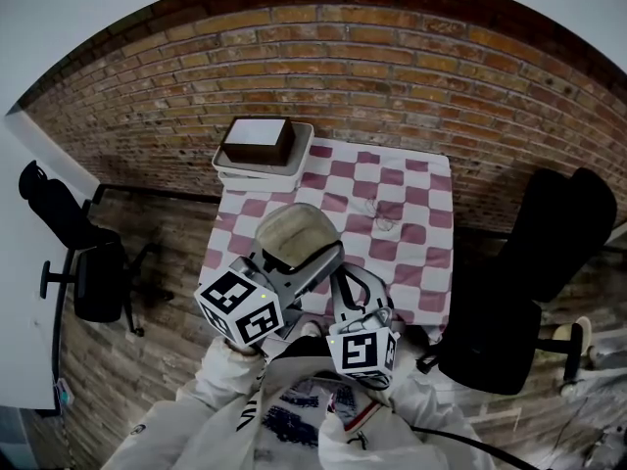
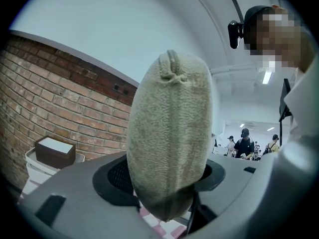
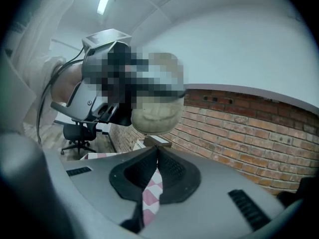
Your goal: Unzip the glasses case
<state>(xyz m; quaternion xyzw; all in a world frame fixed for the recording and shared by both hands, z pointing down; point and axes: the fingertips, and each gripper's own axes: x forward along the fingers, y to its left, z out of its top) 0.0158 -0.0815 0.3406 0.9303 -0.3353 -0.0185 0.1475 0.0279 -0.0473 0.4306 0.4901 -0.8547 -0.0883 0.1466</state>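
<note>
Head view: steep top-down from above the table (image 1: 411,225), brick wall (image 1: 392,76) at 12 o'clock. Left gripper view: level, glasses case (image 2: 169,133) nearly against the lens, wall at 9 o'clock. Right gripper view: near level, glasses case at 12 o'clock, farther off, wall at 3 o'clock. All three views share the glasses case and the wall.

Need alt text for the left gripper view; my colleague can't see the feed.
A beige knitted glasses case stands upright, clamped between the left gripper's jaws, filling the middle of the view. Behind it at left are a brick wall and a brown box in a white tray; a person with a head camera at upper right.
</note>
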